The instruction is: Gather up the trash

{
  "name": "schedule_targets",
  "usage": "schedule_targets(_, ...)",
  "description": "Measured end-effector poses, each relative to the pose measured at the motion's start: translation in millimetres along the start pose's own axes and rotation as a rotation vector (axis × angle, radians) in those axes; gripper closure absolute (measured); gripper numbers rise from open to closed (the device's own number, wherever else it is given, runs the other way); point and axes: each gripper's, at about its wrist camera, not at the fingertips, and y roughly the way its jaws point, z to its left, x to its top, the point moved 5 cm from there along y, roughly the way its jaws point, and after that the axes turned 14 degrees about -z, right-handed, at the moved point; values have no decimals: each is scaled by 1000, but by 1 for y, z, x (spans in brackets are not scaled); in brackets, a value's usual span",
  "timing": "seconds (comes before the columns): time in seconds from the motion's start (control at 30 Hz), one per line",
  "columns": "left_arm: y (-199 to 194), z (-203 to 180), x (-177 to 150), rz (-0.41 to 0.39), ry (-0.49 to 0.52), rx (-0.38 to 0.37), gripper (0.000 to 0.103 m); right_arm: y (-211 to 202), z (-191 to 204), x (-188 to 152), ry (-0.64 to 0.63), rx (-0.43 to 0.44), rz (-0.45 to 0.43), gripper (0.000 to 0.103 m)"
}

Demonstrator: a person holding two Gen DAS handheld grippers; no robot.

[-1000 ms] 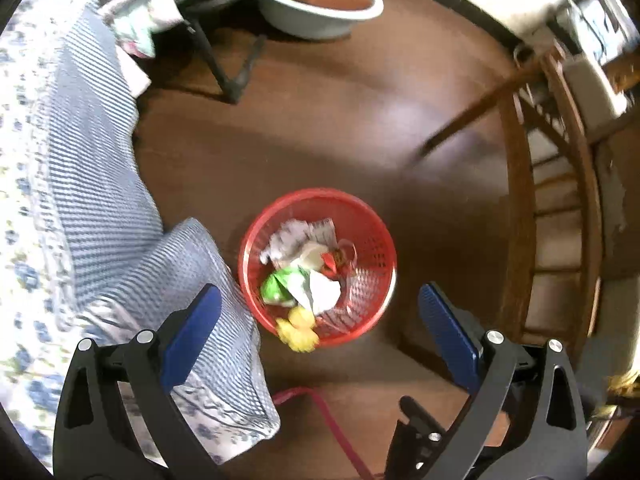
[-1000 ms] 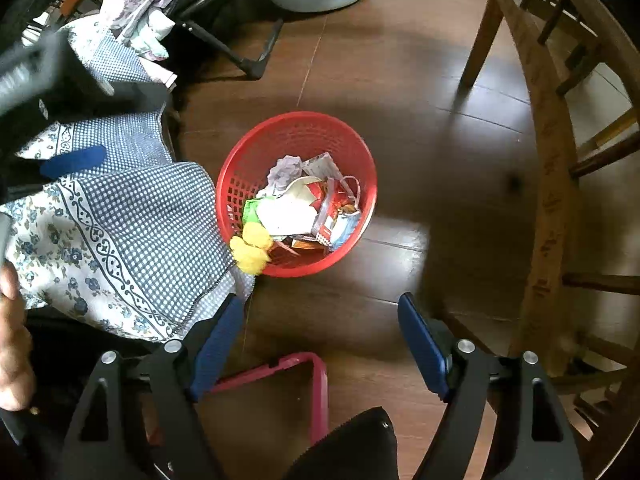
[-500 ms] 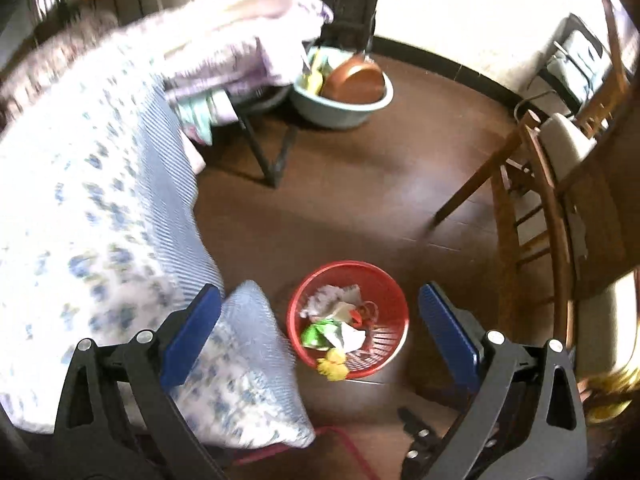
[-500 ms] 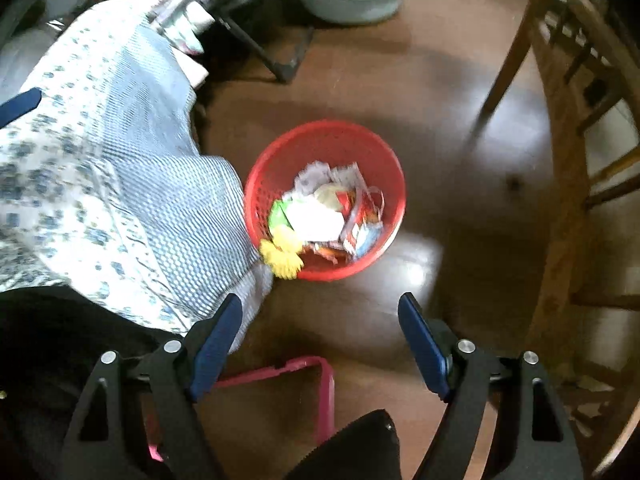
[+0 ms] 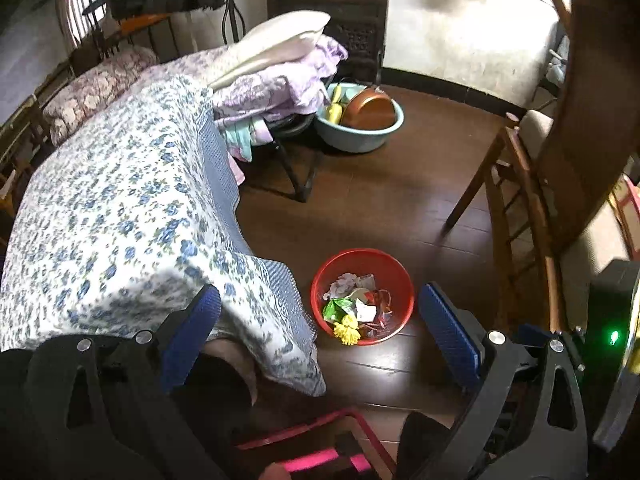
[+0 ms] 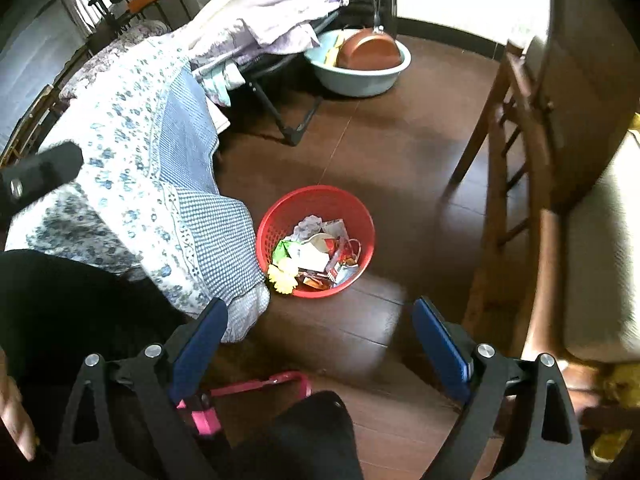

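Note:
A red plastic basket (image 5: pixel 380 261) stands on the dark wooden floor beside the bed corner, holding crumpled paper, wrappers and a green packet (image 5: pixel 338 309). A yellow crumpled piece (image 5: pixel 347 333) hangs over its near rim. The basket also shows in the right wrist view (image 6: pixel 320 198), with the yellow piece (image 6: pixel 283 276) on its near-left rim. My left gripper (image 5: pixel 318 326) is open and empty, high above the floor. My right gripper (image 6: pixel 320 330) is open and empty, above and nearer than the basket.
A bed with a blue floral cover (image 5: pixel 120 208) fills the left. A teal basin with a copper pan (image 5: pixel 360 120) sits at the back by a folding stand (image 5: pixel 296 176). A wooden chair (image 5: pixel 516 216) stands on the right. A pink frame (image 6: pixel 276 384) lies below.
Both grippers have risen and pulled back from the basket, which now looks smaller and farther. More of the bed and room has come into view. Both stay open and empty.

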Motion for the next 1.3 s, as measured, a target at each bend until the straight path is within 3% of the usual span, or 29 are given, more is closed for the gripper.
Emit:
schedule_targets(0.3,-30,-2,1,-35,-40,-1,7,-20,3,3,-12,10,-34,11)
schedule_targets(0.77,-7,0,-11,30,-52,-13,7,-11,3,-1,3,11,-15,11)
schedule_targets(1.3,-1,8,-14,46,-69,-3,7,-15,6,5,-1,12,-41,11)
